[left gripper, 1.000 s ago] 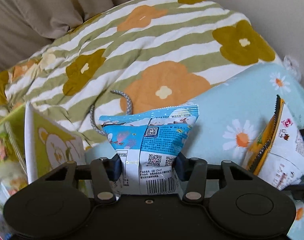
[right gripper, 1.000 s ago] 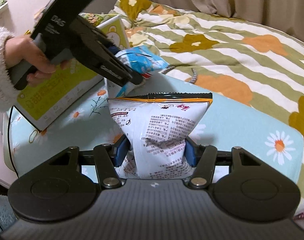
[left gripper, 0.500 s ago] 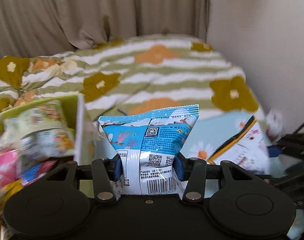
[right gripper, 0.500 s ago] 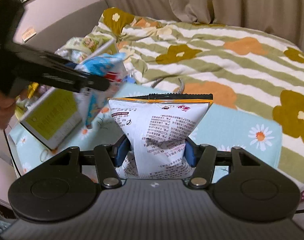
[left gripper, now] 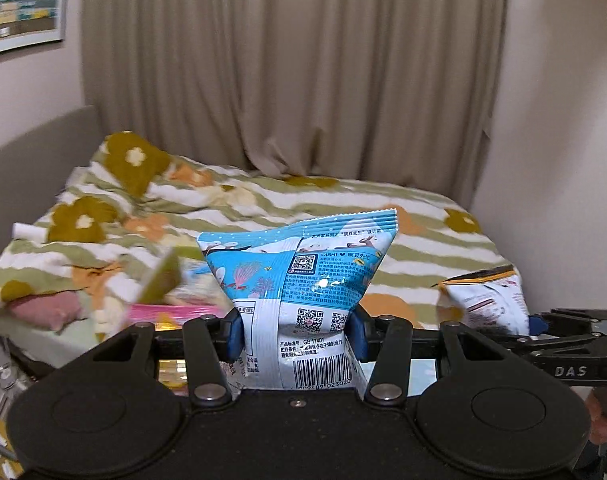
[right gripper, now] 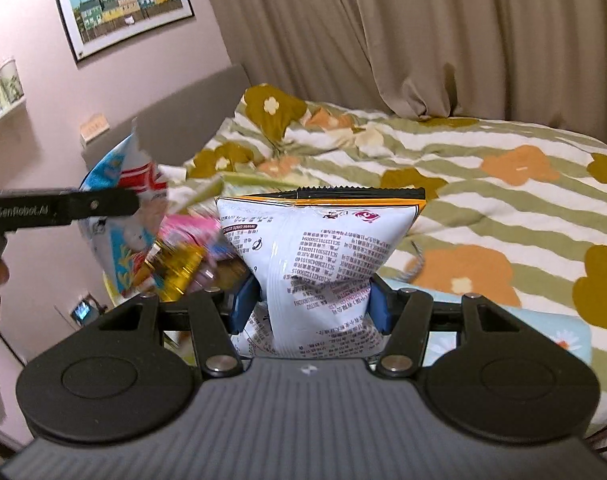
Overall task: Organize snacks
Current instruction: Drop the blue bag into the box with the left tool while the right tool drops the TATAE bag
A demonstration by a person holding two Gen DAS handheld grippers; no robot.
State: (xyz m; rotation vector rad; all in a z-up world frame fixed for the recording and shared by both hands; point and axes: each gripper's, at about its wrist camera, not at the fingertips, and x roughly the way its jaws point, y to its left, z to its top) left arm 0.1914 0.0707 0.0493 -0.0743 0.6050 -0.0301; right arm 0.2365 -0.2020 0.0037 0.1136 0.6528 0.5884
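Left tool clamps blue snack packet upright between blue pads — barcode faces camera. Right tool grips white snack bag with black-and-orange top seal, likewise pinched at its lower half. Both held in air above flowered, striped quilt on bed. Blurred heap of colourful snacks at left, near headboard. Beige curtain hangs at far side.
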